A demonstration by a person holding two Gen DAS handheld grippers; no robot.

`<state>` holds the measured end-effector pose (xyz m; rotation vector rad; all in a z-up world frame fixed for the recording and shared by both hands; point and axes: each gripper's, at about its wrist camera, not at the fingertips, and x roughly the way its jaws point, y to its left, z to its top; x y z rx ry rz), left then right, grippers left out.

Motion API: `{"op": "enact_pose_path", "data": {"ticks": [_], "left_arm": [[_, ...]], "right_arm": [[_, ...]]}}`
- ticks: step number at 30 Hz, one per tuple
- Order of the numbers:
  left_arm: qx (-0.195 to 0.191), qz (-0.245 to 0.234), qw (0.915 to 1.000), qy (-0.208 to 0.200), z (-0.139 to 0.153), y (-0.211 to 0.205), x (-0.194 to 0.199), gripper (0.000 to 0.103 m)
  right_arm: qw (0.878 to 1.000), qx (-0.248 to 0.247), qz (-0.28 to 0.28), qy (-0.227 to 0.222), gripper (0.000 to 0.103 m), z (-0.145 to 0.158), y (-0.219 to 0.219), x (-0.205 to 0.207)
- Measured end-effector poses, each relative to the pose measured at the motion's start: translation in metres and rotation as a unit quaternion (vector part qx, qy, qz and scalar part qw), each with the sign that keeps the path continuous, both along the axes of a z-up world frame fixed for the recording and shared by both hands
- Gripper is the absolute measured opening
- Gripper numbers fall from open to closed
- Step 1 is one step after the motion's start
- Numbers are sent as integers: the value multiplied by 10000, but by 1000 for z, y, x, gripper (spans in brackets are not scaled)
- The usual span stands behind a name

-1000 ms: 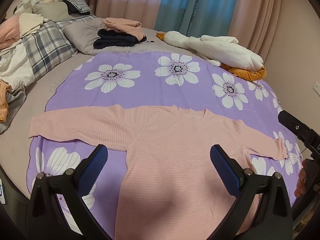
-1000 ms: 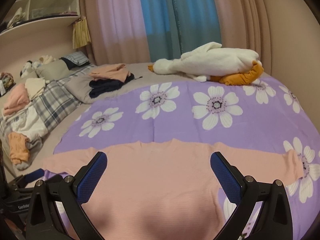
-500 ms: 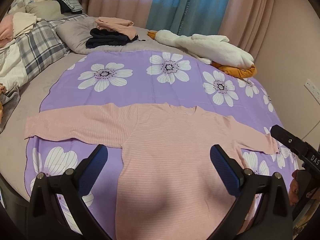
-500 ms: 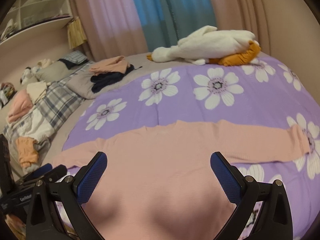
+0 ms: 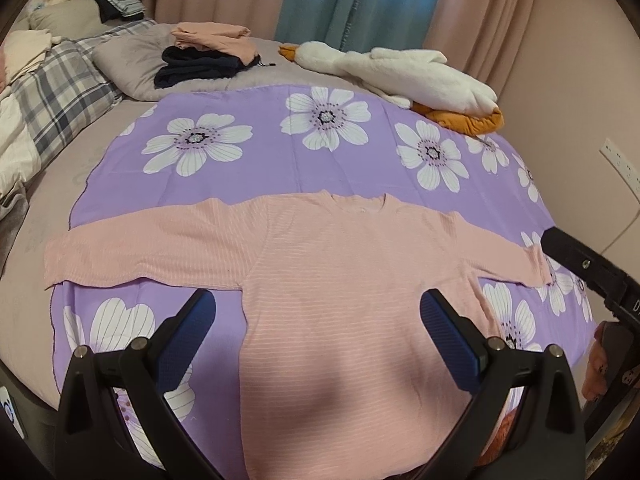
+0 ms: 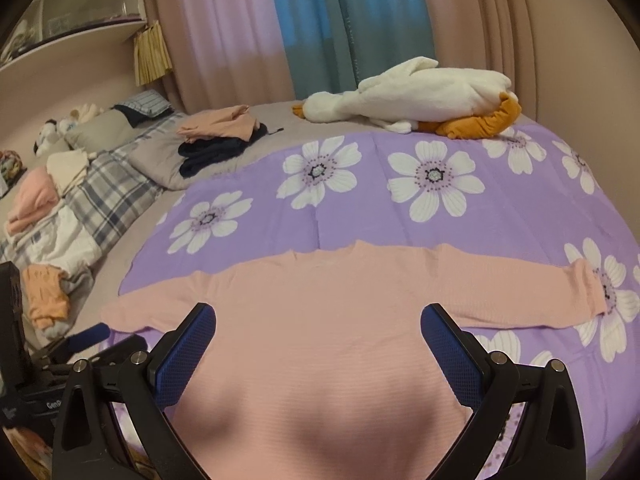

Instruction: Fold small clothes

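A pink long-sleeved knit top [image 5: 340,280] [image 6: 320,340] lies flat on a purple flowered sheet [image 5: 280,148] [image 6: 500,216], both sleeves spread wide, neck toward the far side. My left gripper [image 5: 318,312] hovers open above the top's lower body, nothing between its blue pads. Over the same lower body my right gripper [image 6: 318,326] is also open and empty. The right gripper's body shows at the right edge of the left wrist view, near the right cuff [image 5: 536,268]. The left gripper's blue pad [image 6: 86,336] shows at the lower left of the right wrist view.
A white and orange plush goose [image 5: 404,72] [image 6: 420,96] lies at the far right of the bed. Folded pink and dark clothes [image 5: 204,52] [image 6: 220,136] are stacked on a grey pillow. A plaid blanket with loose garments [image 6: 44,292] fills the left side. Curtains hang behind.
Both grippers have drifted slightly, so the top sits a little differently in each view. The right gripper has come closer to the right cuff. Both stay open; the top has not moved.
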<state>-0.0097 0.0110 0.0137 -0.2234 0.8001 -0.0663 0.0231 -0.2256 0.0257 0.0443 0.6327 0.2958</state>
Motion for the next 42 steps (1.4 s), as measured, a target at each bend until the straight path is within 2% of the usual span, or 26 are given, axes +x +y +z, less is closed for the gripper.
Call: {"op": "enact_pose_path", "data": {"ticks": [7, 18, 24, 36, 42], "left_arm": [[-70, -170, 9998, 66, 0, -1, 8, 101], [-140, -295, 9994, 128, -3, -2, 22, 101], [-238, -276, 9989, 293, -12, 2, 33, 101], [-318, -185, 9990, 265, -20, 0, 47, 101], [-337, -110, 9987, 366, -28, 1, 57, 100]], "right_arm": [[10000, -22, 12, 32, 102, 3, 1, -3], [9992, 135, -323, 193, 101, -1, -15, 4], [9989, 135, -368, 255, 101, -7, -16, 12], [9967, 241, -613, 482, 88, -23, -39, 31], [9947, 411, -791, 517, 87, -27, -61, 35]]}}
